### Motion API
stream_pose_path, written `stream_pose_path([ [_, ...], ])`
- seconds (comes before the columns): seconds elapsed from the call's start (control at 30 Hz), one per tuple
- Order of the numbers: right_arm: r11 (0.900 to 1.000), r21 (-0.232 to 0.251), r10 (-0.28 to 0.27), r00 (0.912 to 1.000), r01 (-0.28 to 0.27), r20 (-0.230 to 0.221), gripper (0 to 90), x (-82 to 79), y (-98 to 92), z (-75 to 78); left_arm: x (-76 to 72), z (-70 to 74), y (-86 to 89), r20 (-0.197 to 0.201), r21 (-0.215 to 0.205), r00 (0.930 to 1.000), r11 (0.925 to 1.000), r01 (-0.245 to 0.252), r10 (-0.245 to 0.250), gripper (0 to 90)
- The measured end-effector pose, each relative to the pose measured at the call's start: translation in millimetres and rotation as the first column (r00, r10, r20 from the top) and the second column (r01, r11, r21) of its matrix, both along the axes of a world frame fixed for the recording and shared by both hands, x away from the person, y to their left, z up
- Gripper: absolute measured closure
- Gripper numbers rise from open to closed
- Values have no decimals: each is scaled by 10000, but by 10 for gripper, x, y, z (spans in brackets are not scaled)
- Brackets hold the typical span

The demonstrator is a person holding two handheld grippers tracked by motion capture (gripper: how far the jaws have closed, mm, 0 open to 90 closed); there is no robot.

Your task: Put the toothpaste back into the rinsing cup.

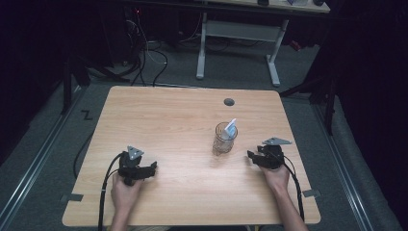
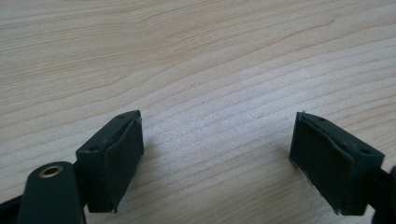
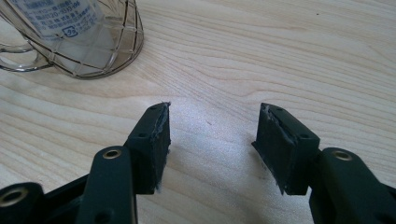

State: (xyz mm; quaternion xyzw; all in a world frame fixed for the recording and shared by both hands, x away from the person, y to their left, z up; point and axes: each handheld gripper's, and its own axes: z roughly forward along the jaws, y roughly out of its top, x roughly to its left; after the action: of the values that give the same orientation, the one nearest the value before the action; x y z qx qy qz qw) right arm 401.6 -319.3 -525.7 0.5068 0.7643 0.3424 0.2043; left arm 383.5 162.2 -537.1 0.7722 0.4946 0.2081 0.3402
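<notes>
A clear glass cup (image 1: 224, 138) with a grid pattern stands upright right of the table's middle, and a white and blue tube (image 1: 231, 128) leans inside it. In the right gripper view the cup (image 3: 84, 39) sits at the top left, holding the printed tube (image 3: 58, 16). My right gripper (image 1: 252, 156) rests low on the table just right of the cup, open and empty (image 3: 212, 135). My left gripper (image 1: 153, 167) lies near the front left, well away from the cup, its jaws wide open over bare wood (image 2: 217, 149).
The wooden table (image 1: 168, 120) has a round grey cable hole (image 1: 229, 101) at the back. Behind the table stand a white desk frame (image 1: 238, 36) and loose cables on the floor. Black cables trail from both grippers toward the front edge.
</notes>
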Motion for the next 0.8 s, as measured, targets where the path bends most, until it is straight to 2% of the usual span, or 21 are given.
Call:
stream_pose_path([
  [0.43, 9999, -105, -75, 10000, 75, 2, 447, 22, 16, -34, 0, 0, 0, -1, -1, 10000, 10000, 0, 0, 175],
  [0.8, 9988, -488, -21, 9998, 31, 218, 442, 25, 42, -49, 0, -1, 0, 5, 1, 10000, 10000, -2, 2, 175],
])
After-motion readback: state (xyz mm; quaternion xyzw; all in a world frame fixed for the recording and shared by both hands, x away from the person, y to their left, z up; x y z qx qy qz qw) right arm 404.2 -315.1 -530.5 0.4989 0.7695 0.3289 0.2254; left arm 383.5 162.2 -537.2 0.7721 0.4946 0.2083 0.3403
